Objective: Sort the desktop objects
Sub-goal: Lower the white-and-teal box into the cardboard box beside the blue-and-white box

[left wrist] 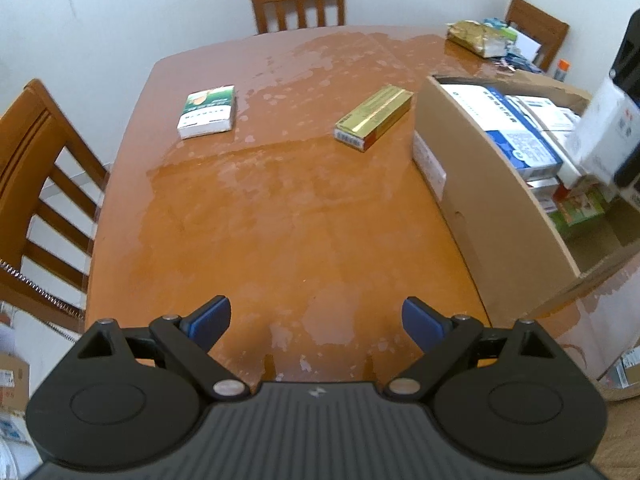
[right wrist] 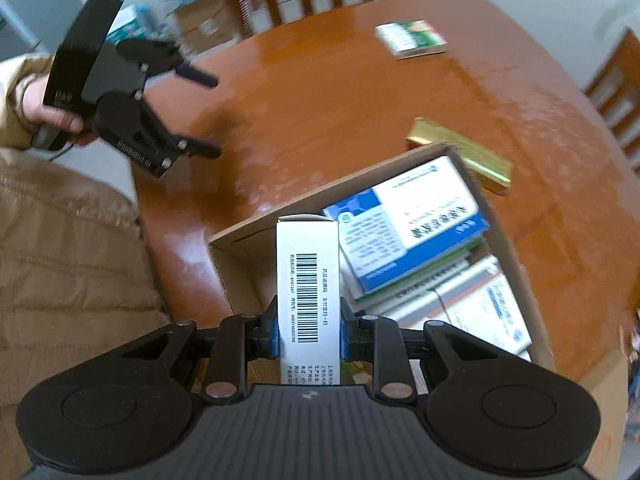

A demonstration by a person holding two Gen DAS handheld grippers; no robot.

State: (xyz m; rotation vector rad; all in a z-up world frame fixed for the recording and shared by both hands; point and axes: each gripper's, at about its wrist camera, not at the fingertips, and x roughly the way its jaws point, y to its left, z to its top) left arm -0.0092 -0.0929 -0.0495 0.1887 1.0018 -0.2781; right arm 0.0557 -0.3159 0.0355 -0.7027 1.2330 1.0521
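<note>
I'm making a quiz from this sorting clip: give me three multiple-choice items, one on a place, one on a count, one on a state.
1. Where is the gold box?
A. on the table beside the cardboard box
B. inside it
C. on a chair

2. How many boxes lie loose on the table?
A. one
B. two
C. four

3. The right gripper is:
A. open, empty
B. shut on a white barcoded box
C. out of view

Answers: 1 A, it lies outside the carton wall; 2 B, gold box and green-and-white box; 3 B, pads press its sides.

left tongs [left wrist: 316,320]: black ribbed housing showing blue pads, silver pivot screws | right tongs [right wrist: 308,328]: wearing matching black linkages, blue pads | person: wearing a tan quilted sleeve [right wrist: 16,76]
</note>
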